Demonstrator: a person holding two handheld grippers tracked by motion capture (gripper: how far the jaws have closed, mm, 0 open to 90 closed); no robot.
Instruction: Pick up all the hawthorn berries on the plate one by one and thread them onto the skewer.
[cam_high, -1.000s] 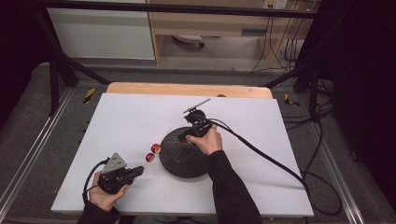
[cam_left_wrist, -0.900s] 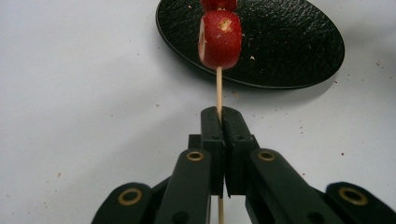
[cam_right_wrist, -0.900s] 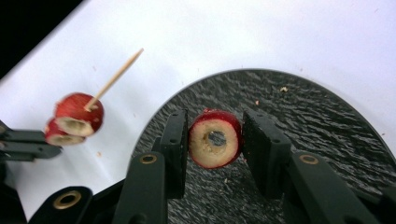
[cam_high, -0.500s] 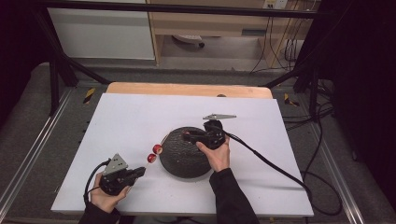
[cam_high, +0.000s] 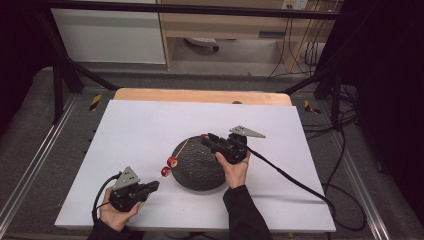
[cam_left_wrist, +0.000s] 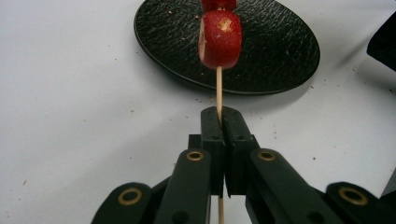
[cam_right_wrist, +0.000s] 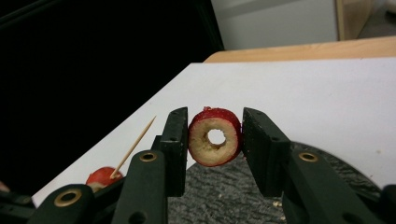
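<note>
White sheeting covers the table (cam_high: 150, 125), with a wooden edge at the far side and dark cabinets beyond. High view: the right gripper (cam_high: 206, 140) has swung from the far rim of the black plate (cam_high: 197, 167) to its upper middle over the last second and now points left, toward the skewer (cam_high: 180, 148). The left gripper (cam_high: 154, 185) has held its station at the near left throughout, with two red fruit pieces (cam_high: 169, 166) threaded just off the plate's left rim. Judgement: the carried ring is being lined up for threading onto the free tip.

Left gripper view: the jaws are clamped on the wooden skewer (cam_left_wrist: 218, 91), which rises between them through a red piece (cam_left_wrist: 220, 32) above the plate (cam_left_wrist: 280, 51). Crumbs lie scattered on the sheet.

Right gripper view: the jaws pinch a cored fruit ring (cam_right_wrist: 215, 136) by its red skin, bore facing the camera. The skewer's pointed tip (cam_right_wrist: 148, 124) stands well left of the bore, and the threaded fruit (cam_right_wrist: 103, 177) shows low left. Nothing lies between tip and ring; the remaining obstacle is alignment, since the tip is fine and the bore small.
</note>
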